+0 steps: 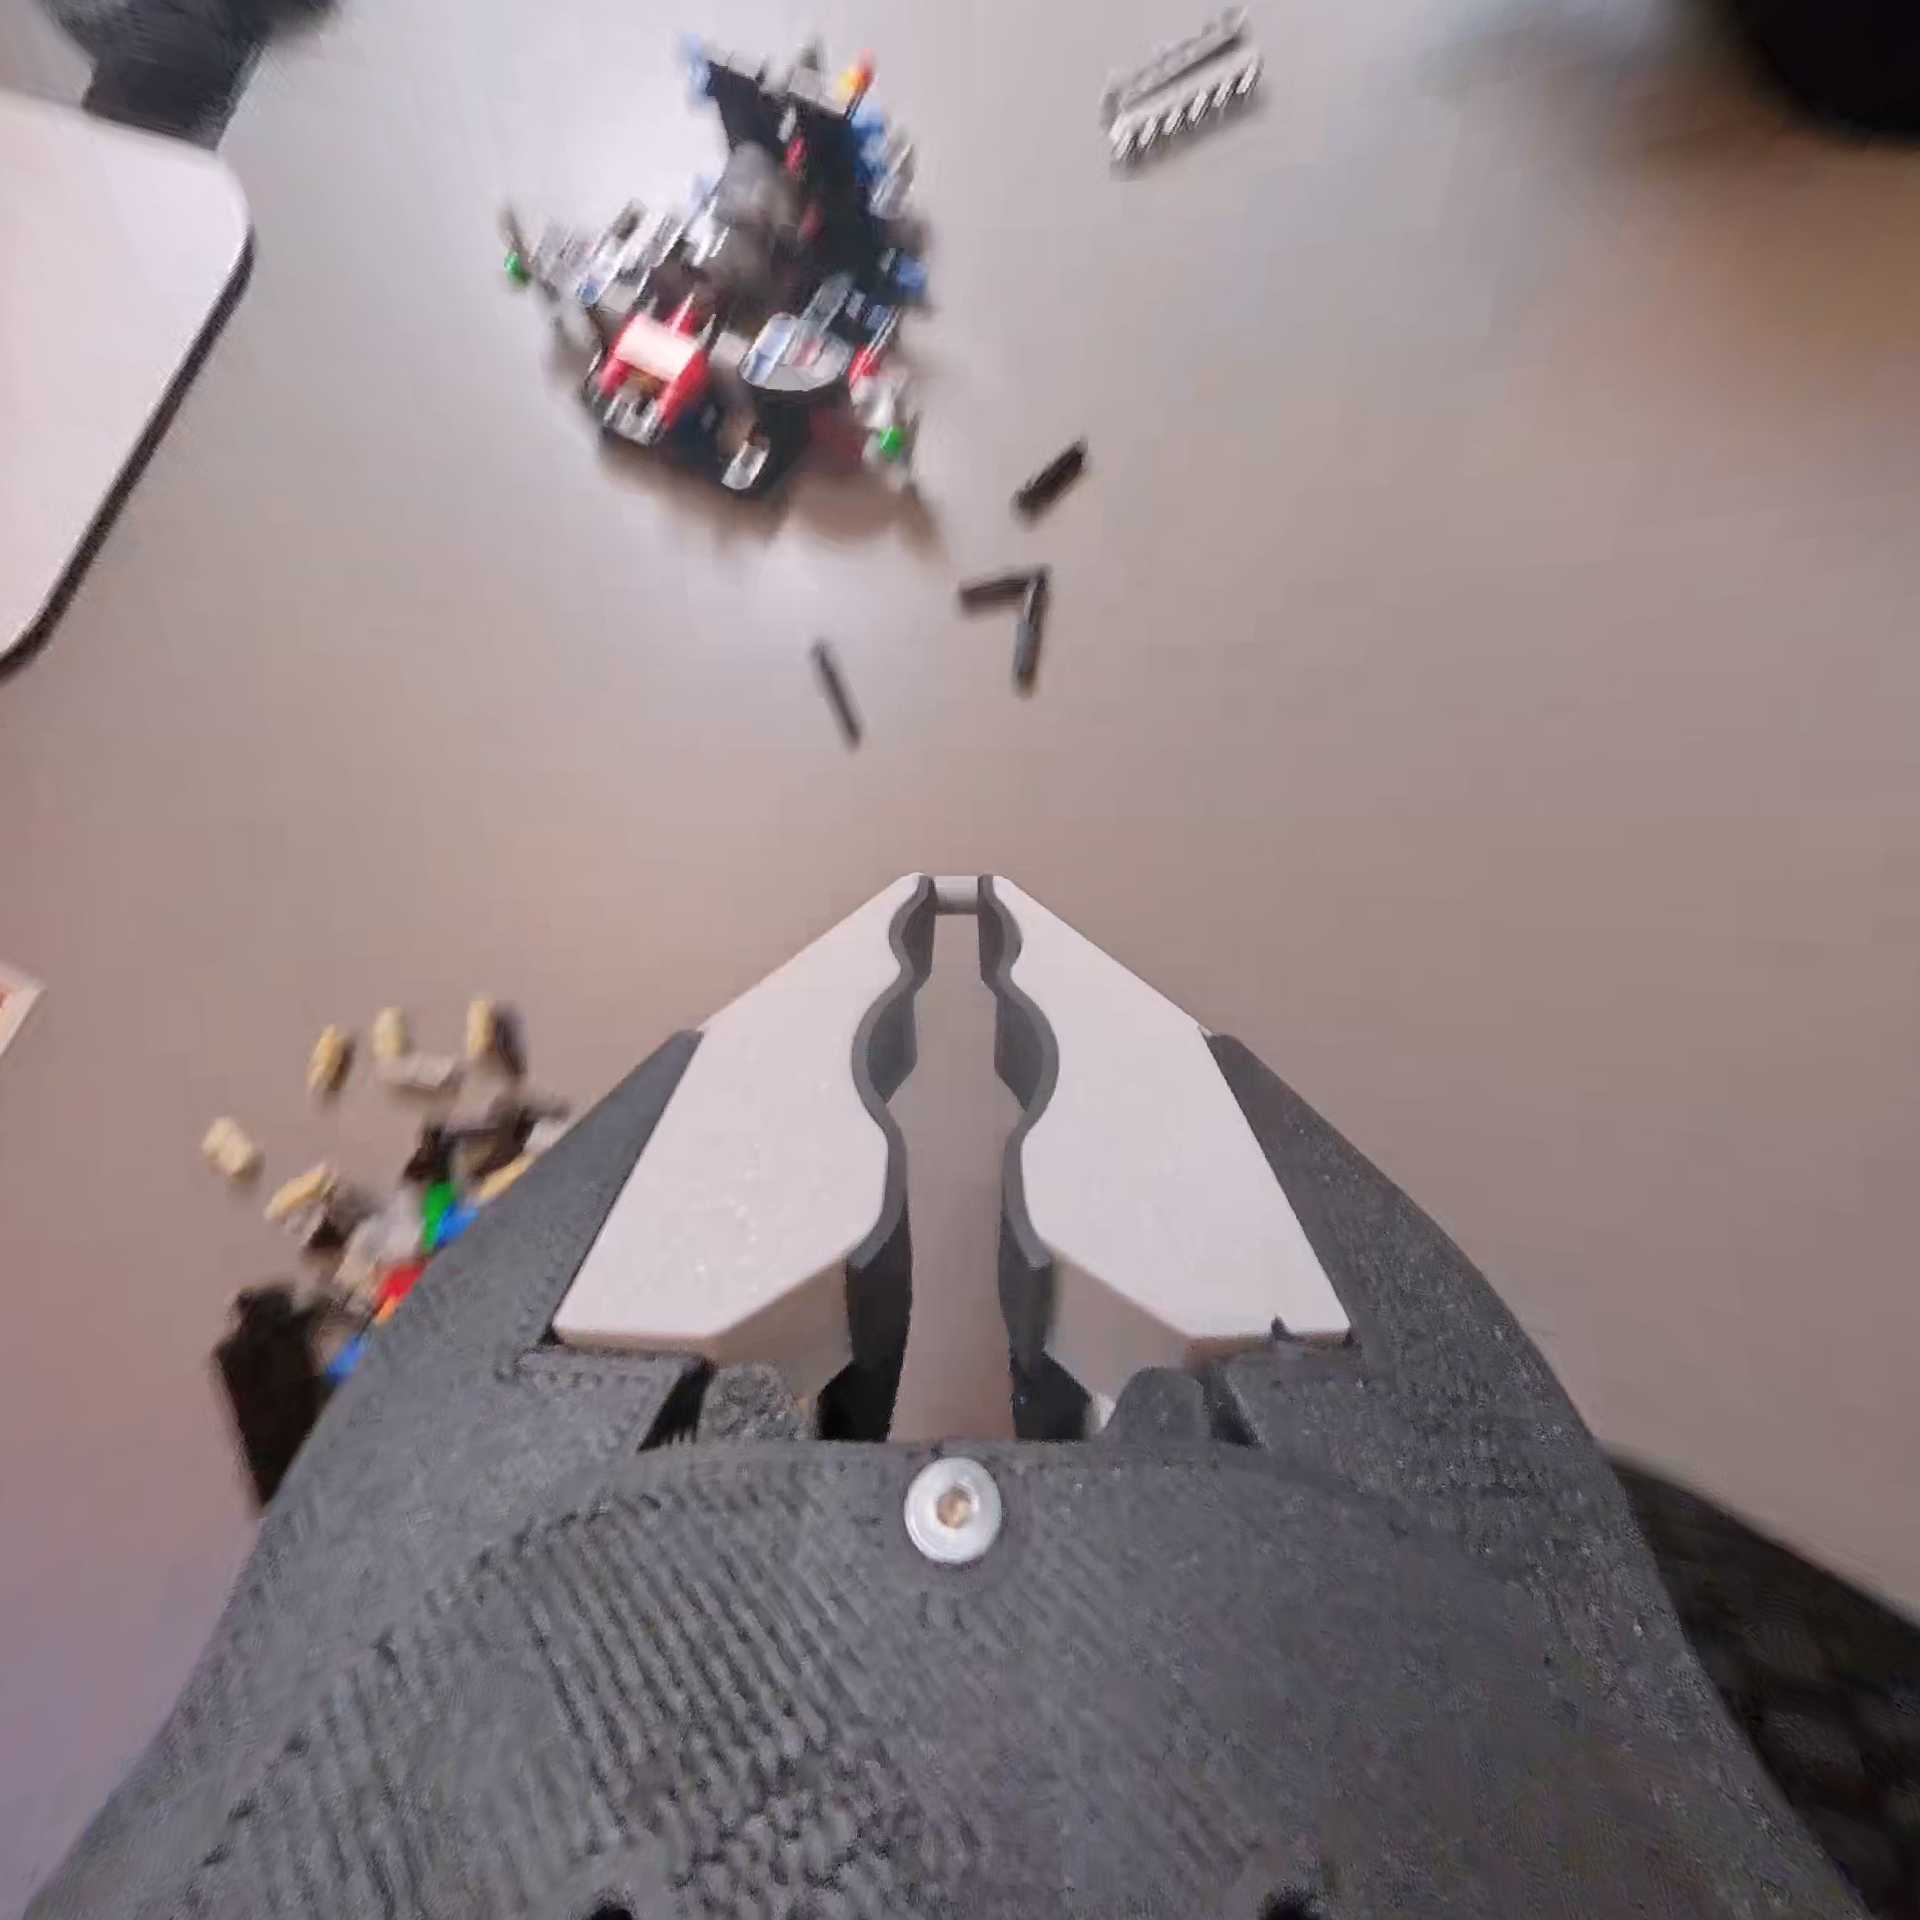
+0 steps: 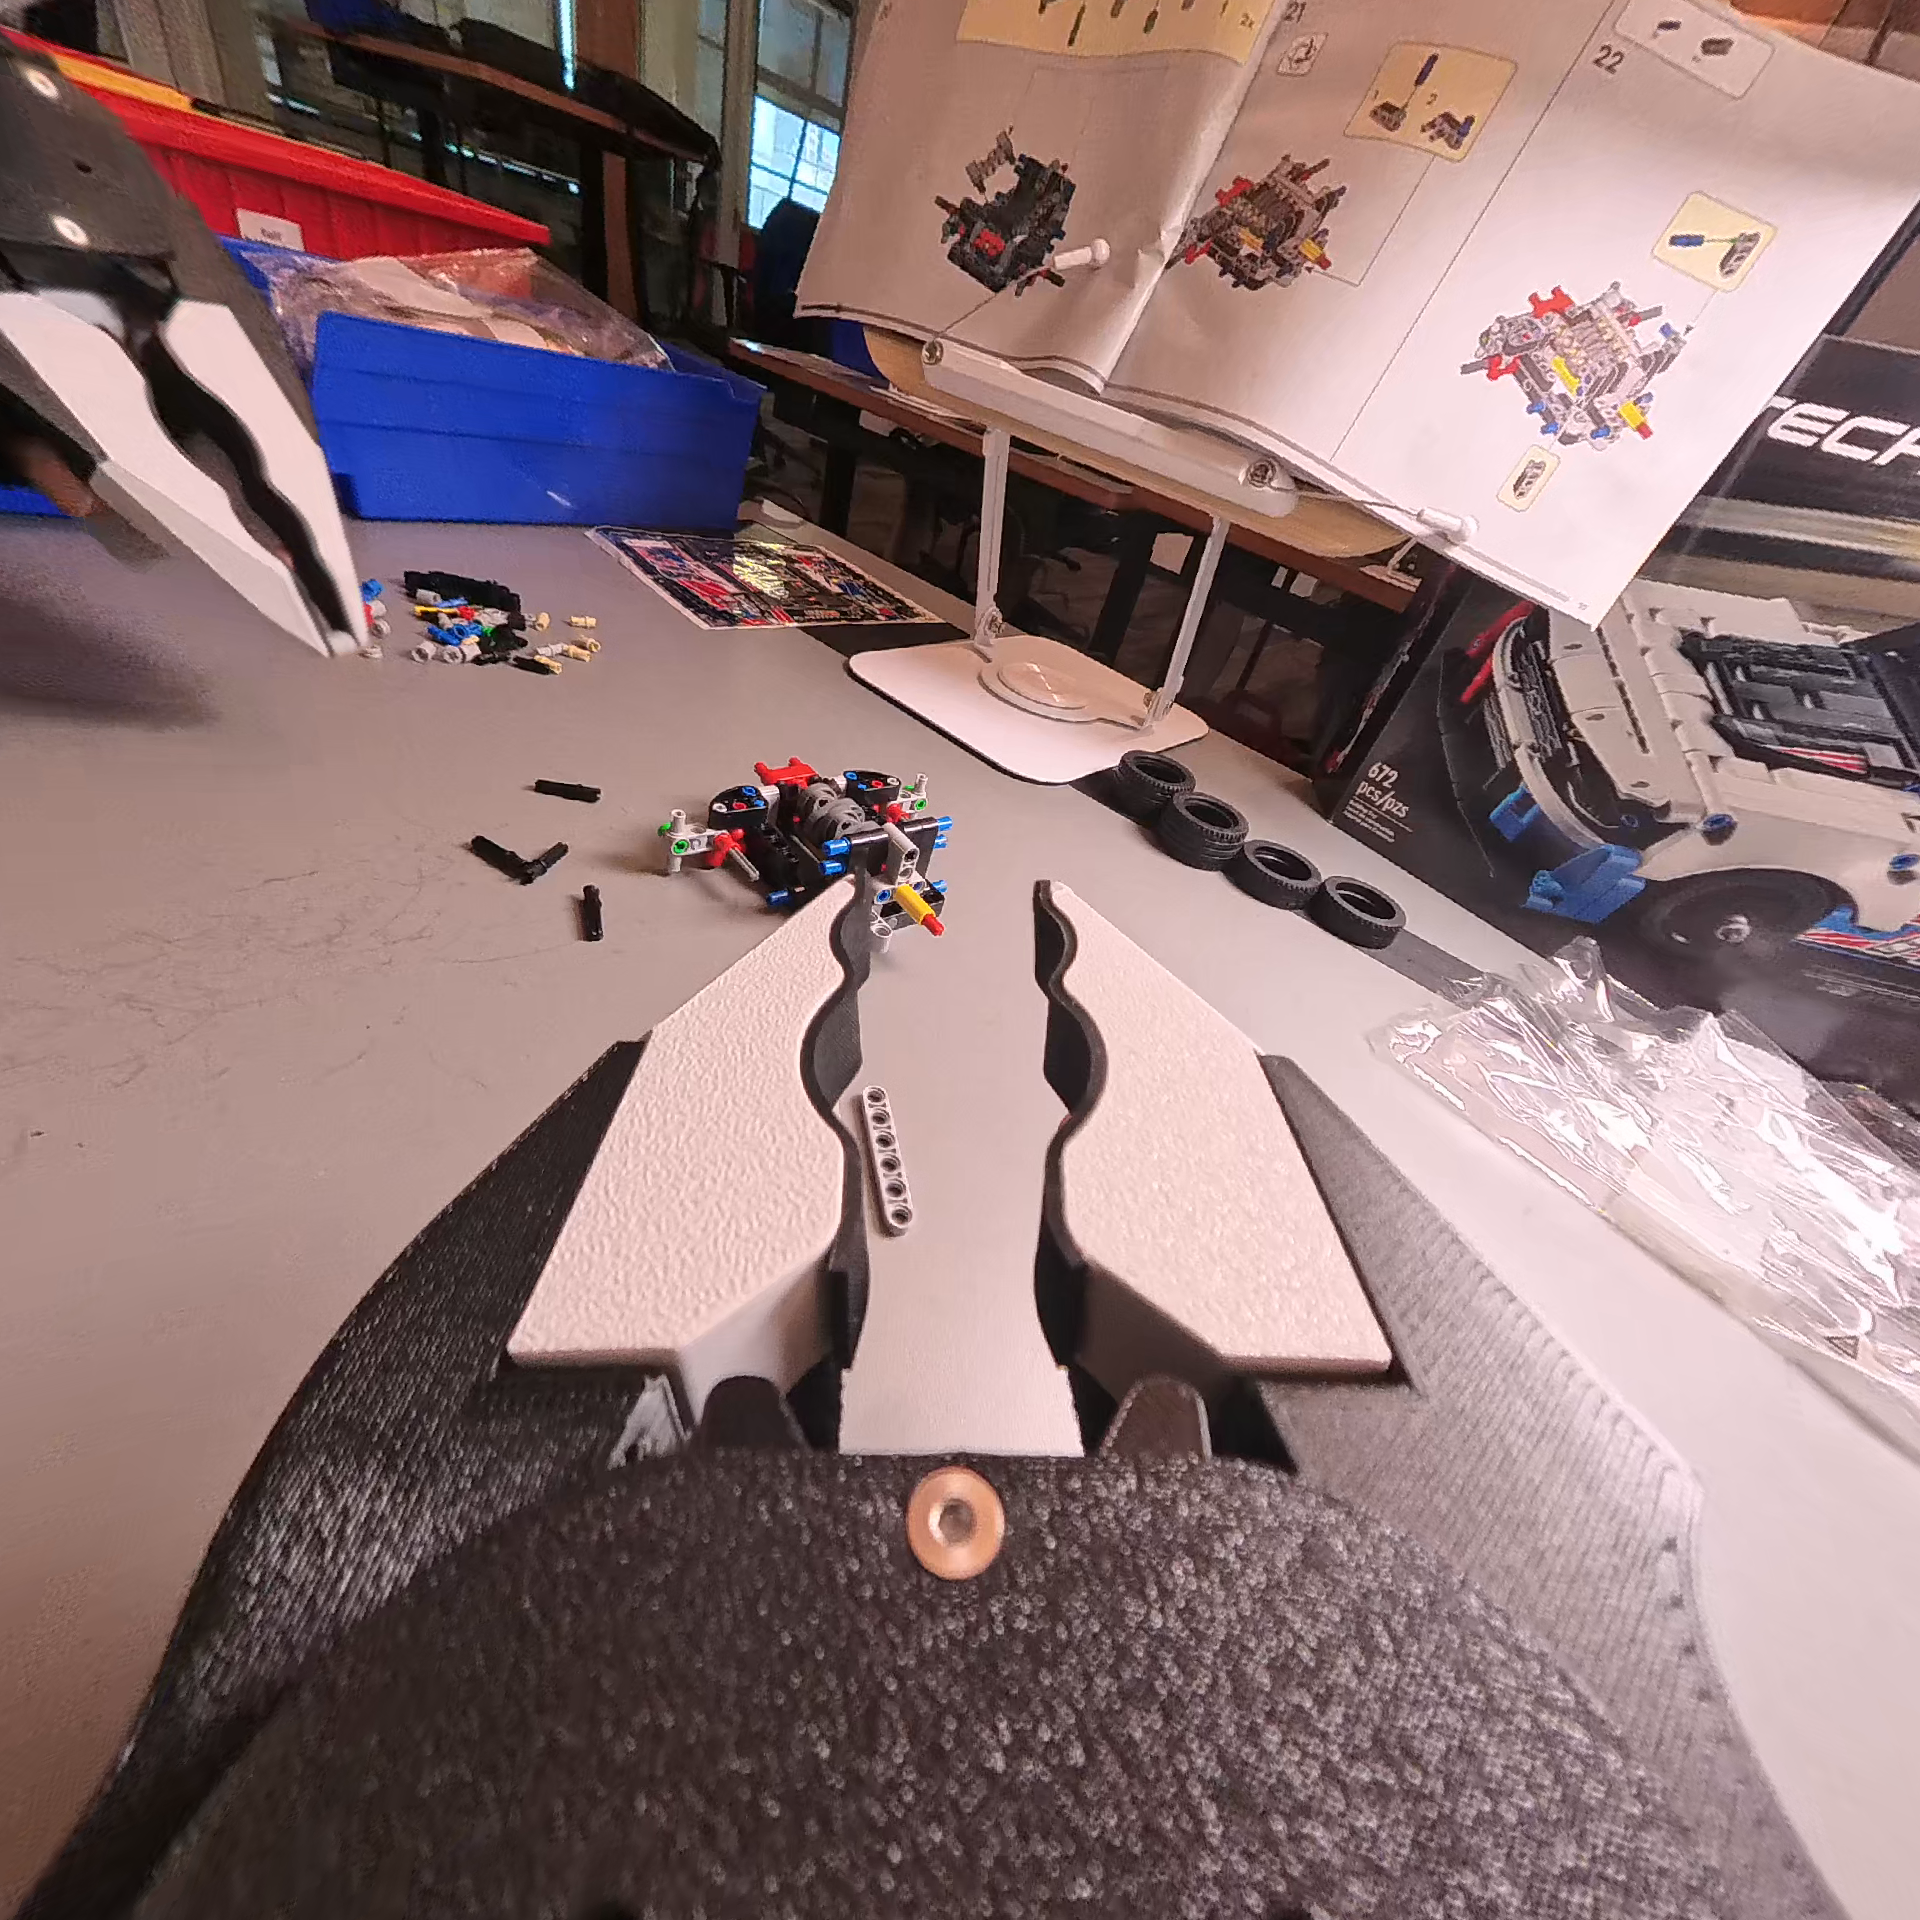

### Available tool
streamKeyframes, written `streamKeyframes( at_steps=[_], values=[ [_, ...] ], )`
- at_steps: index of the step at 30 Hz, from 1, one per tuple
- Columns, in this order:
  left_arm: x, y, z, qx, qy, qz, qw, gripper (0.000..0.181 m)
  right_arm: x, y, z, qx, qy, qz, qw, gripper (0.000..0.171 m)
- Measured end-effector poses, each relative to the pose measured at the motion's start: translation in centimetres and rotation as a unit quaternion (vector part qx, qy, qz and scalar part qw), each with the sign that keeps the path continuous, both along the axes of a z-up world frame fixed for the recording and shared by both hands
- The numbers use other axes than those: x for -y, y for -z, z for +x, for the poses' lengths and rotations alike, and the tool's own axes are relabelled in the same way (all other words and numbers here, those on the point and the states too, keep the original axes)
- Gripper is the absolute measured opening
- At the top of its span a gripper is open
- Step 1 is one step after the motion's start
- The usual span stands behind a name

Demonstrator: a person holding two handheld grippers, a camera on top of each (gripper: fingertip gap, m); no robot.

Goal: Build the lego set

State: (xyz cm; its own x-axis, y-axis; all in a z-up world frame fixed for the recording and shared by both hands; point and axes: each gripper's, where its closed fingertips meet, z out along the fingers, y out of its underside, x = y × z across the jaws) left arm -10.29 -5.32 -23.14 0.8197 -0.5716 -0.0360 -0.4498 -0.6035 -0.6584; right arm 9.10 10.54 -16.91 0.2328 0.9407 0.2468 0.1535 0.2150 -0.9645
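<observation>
Right tongs (image 2: pixel 940 894): fingers apart, empty, held low over the grey table (image 2: pixel 260 987). Between the fingers, flat on the table, lies a light grey beam (image 2: pixel 886 1161) with a row of holes; judged light, rigid and smooth, best pinched across its narrow sides at mid-length, since a grip at one end would likely let it pivot. Just beyond the fingertips, toward the table's middle, stands the part-built assembly (image 2: pixel 816 831): a black and grey core with red, blue and yellow pins standing out. Judged stiff in the core but easily knocked apart at the projecting pins and axles; hold by the solid black frame, not the stubs. Left of the assembly, loose black pins (image 2: pixel 520 857) lie apart from one another; small, hard, prone to roll, to be taken across the shank. Farther toward the left far part of the table, a heap of small mixed parts (image 2: pixel 488 623). Left tongs (image 1: pixel 956 894): fingers drawn nearly together on a small pale piece (image 1: pixel 956 891) at the very tips, its kind too small to tell; in the right wrist view these tongs hang tip-down just above that heap. Toward the right edge, crumpled clear bags (image 2: pixel 1683 1143), a row of four black tyres (image 2: pixel 1262 847), soft rubber and grippy by judgement, and the set's box (image 2: pixel 1662 748). At the far edge, a white stand (image 2: pixel 1039 686) carrying the open instruction booklet (image 2: pixel 1351 208), a sticker sheet (image 2: pixel 769 582) flat beside it, and blue bins (image 2: pixel 530 426) behind.
</observation>
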Motion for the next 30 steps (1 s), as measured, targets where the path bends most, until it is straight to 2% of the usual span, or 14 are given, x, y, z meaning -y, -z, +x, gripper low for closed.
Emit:
streamKeyframes(
  at_steps=[4, 9, 14, 20, 23, 25, 28, 30],
  values=[
    [-3.6, 0.7, 5.2, 0.048, 0.025, 0.021, 0.998, 0.006, -0.4, 0.4, 0.2, 0.01, 0.007, -0.003, 1.0, 0.029],
    [-6.5, 1.8, 9.9, 0.05, 0.065, 0.015, 0.997, 0.006, -0.8, 0.9, 0.4, 0.028, 0.014, -0.006, 0.999, 0.029],
    [-7.8, 2.9, 13.8, 0.047, 0.102, -0.008, 0.994, 0.006, -0.8, 0.8, 0.6, 0.037, 0.017, 0.004, 0.999, 0.029],
    [-7.5, 3.9, 14.4, 0.025, 0.115, -0.018, 0.993, 0.014, -0.7, 0.5, 0.8, 0.038, 0.015, 0.011, 0.999, 0.029],
    [-7.1, 3.2, 13.7, 0.02, 0.11, -0.007, 0.994, 0.021, -0.5, 0.5, 0.7, 0.039, 0.012, 0.012, 0.999, 0.029],
    [-6.9, 0.8, 11.7, 0.016, 0.091, 0.028, 0.995, 0.023, -0.4, 0.5, 0.7, 0.04, 0.009, 0.013, 0.999, 0.029],
    [-6.2, -4.1, 4.7, 0.014, 0.002, 0.076, 0.997, 0.021, 0.0, 0.2, 0.7, 0.036, 0.003, 0.015, 0.999, 0.029],
    [-4.8, -6.0, -1.9, -0.006, -0.074, 0.072, 0.995, 0.019, 0.4, -0.1, 0.6, 0.032, -0.002, 0.017, 0.999, 0.029]
  ],
)
